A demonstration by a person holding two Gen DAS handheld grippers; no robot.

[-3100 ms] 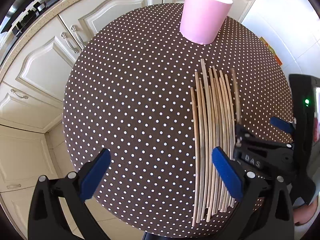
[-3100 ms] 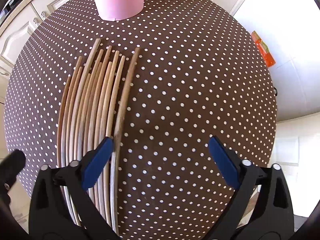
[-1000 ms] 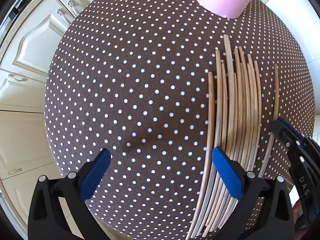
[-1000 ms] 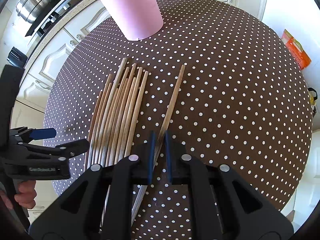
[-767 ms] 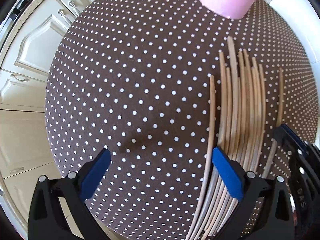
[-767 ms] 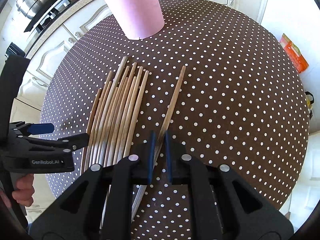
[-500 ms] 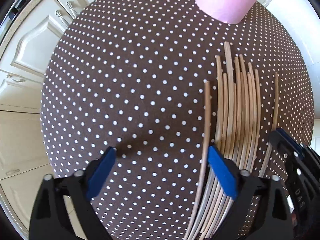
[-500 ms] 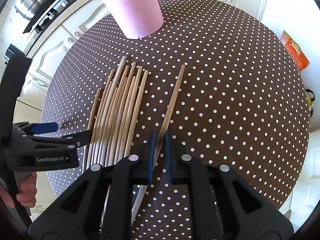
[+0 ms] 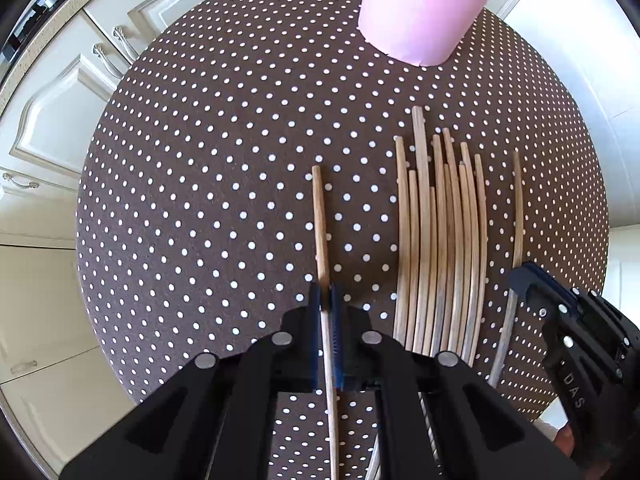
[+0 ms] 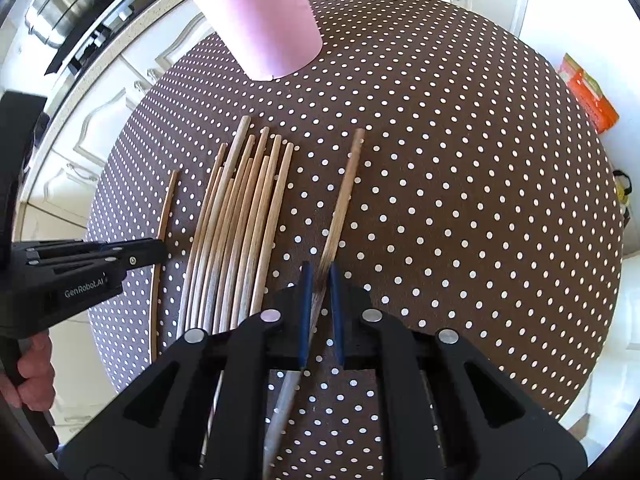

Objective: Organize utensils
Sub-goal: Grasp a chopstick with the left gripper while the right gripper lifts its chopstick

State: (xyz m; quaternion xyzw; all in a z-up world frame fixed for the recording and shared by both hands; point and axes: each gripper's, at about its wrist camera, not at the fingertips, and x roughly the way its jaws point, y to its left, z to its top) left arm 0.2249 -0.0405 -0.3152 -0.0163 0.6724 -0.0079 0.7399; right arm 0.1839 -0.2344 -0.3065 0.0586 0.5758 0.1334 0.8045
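Left wrist view is showing the left tool clenching a single chopstick near its thin end, left of the chopstick bundle lying on the dotted surface. Farther right, the right tool is gripping another chopstick. Both sticks are looking light, stiff and smooth, so holding nearer the middle should keep them from pivoting. Far behind, the pink cup is waiting.

Left wrist view: the bench is looked down on steeply from close above.
Right wrist view: aimed down at a slant toward the cabinets, equally near.
Shared: the chopstick bundle and pink cup.
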